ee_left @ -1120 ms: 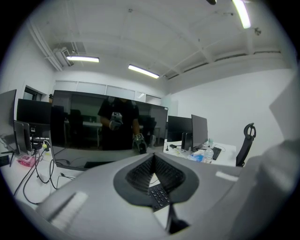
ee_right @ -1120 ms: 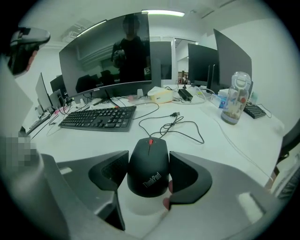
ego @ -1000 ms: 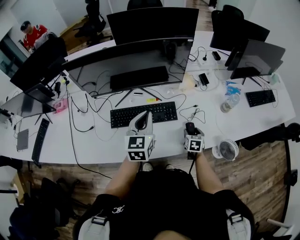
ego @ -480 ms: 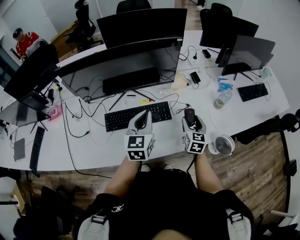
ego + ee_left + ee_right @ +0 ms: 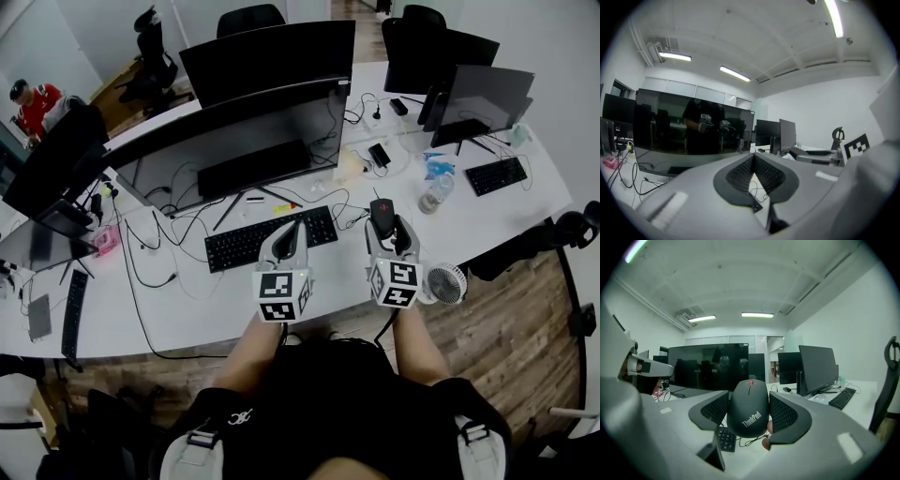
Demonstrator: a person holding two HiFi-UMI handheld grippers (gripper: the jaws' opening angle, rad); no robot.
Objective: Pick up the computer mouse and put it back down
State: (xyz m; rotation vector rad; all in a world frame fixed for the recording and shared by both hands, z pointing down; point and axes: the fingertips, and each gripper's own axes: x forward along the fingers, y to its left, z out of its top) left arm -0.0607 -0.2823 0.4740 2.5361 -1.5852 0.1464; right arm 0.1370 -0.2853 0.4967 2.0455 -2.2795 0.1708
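While the right gripper (image 5: pixel 385 225) pinches the matte black rounded computer mouse (image 5: pixel 749 411) between its fingers, clear of the white surface (image 5: pixel 497 211) at centre right, the pick-up looks done and only the set-down remains; the left gripper (image 5: pixel 753 161) fingers sit pressed together, empty.

The mouse (image 5: pixel 748 414) is showing black with a red wheel (image 5: pixel 750 382) and white lettering. The left tongs (image 5: pixel 752 164) and right tongs (image 5: pixel 749 401) are showing grey with black ribbed pads (image 5: pixel 782 412); their cubes (image 5: pixel 281 296) are bearing black-and-white squares.
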